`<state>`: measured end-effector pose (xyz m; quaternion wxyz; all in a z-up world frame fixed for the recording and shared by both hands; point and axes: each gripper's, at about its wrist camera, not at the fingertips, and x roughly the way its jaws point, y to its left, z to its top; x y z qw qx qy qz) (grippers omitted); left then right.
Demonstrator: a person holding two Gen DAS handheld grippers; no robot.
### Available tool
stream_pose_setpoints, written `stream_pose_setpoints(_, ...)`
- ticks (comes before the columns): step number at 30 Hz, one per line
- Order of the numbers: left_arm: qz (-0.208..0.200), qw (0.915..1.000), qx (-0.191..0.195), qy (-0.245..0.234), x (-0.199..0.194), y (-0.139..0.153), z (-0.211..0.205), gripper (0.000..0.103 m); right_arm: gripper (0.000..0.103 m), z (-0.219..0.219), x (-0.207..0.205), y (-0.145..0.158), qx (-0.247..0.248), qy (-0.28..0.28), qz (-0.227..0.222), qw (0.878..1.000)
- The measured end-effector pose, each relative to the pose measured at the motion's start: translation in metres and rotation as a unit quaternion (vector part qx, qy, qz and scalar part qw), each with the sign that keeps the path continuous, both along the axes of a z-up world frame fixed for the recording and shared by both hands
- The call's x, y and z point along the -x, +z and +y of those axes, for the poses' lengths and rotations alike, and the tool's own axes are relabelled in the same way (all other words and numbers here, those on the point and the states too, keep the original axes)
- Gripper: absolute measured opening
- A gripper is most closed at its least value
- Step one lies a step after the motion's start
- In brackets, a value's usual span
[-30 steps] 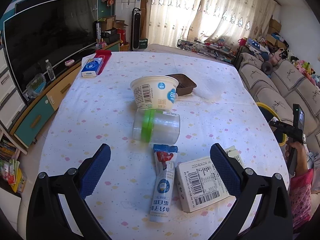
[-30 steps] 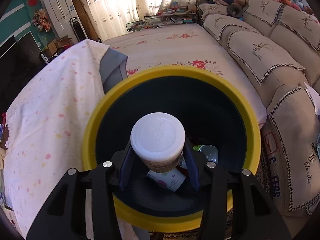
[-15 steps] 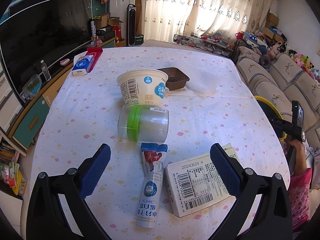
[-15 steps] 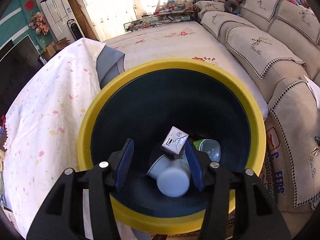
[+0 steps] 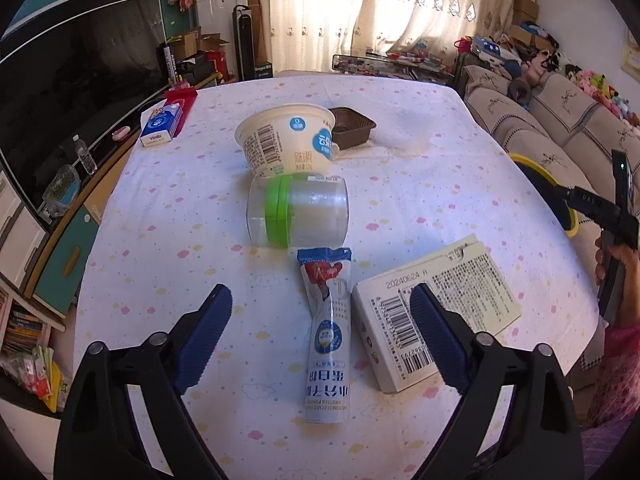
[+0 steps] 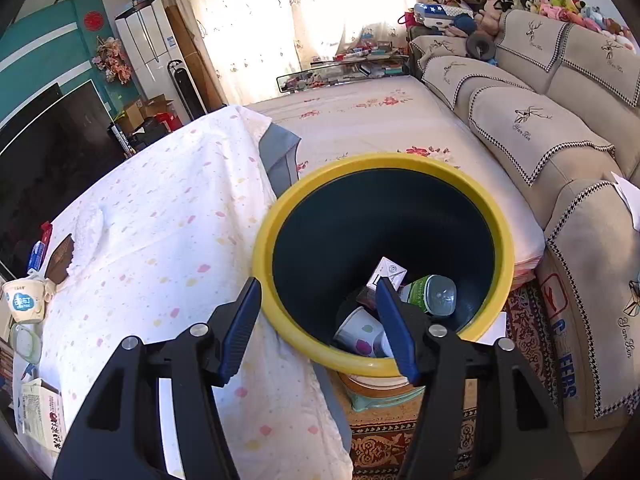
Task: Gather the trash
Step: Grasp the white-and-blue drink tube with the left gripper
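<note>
On the flowered tablecloth lie a blue-and-white sachet, a white barcoded box, a clear jar with a green lid on its side, and a cream yogurt tub. My left gripper hovers over the sachet, its jaws closing with the sachet between them untouched; the right finger overlaps the box. My right gripper hangs over the near rim of the yellow-rimmed bin, jaws opening and empty. Inside the bin lie a spotted cup, a bottle and a small white carton.
A brown tray sits behind the tub, a blue tissue pack at the far left. The bin stands between the table edge and a beige sofa. A TV cabinet runs along the left. A hand holds the right gripper.
The right gripper let go of the white-lidded cup, which fell into the bin, then drew back and up toward the table edge. The left jaws narrowed around the sachet.
</note>
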<state>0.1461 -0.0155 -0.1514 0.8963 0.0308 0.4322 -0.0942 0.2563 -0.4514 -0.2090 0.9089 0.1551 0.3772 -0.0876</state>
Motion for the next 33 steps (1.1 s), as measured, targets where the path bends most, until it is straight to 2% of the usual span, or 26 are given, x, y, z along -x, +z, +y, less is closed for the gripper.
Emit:
stream_pose_setpoints(4,0.018,0.9997,0.010,-0.017,0.005,-0.005,0.010,0.073,0.057,0.004,0.003,0.006,-0.008,0.009,-0.004,1.000)
stream_pose_setpoints(15,0.049,0.9976,-0.014,-0.047,0.008,-0.020,0.011,0.048,0.058,0.021,0.003,0.008,-0.011,0.029,-0.002,1.000)
stream_pose_setpoints(19,0.058,0.9965,-0.031,-0.051,0.000,-0.027,0.005,0.045,0.058,0.023,0.002,0.008,-0.012,0.030,0.002,0.999)
stream_pose_setpoints(23,0.073,0.9959,-0.024,-0.047,-0.011,-0.033,0.005,0.045,0.058,0.022,0.002,0.007,-0.012,0.031,0.003,0.999)
stream_pose_setpoints(29,0.072,0.9961,-0.030,-0.041,-0.022,-0.037,0.002,0.044,0.059,0.024,0.000,0.006,-0.014,0.036,0.008,0.999)
stream_pose_setpoints(33,0.070,0.9964,-0.032,-0.035,-0.024,-0.036,0.004,0.034,0.059,0.027,0.001,0.006,-0.013,0.040,0.007,0.999)
